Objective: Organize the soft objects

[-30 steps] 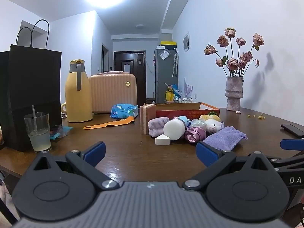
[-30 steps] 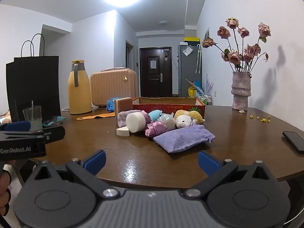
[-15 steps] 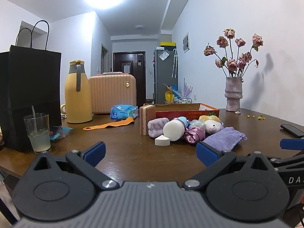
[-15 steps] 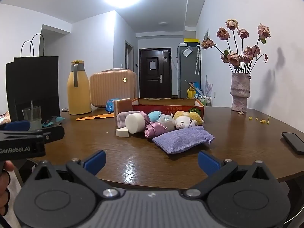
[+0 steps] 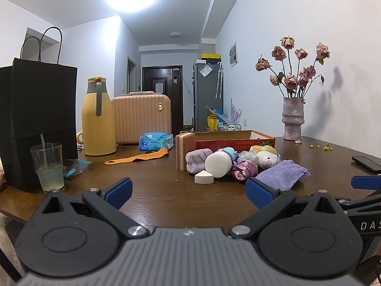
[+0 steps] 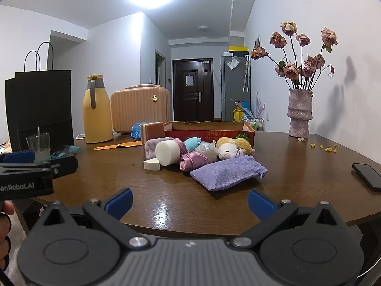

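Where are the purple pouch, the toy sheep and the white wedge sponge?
purple pouch point(image 6: 226, 172): right wrist view, middle of its cloth body.
toy sheep point(image 6: 227, 152): right wrist view, on its white face.
white wedge sponge point(image 5: 203, 177): left wrist view, on its front face.

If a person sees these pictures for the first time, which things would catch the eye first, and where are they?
Probably the heap of soft objects mid-table in front of the open cardboard box: a lilac drawstring pouch nearest, a plush lamb behind it, a white foam cylinder at left. Next, the vase of dried roses by the right wall. Both grippers, left and right, are open and empty.
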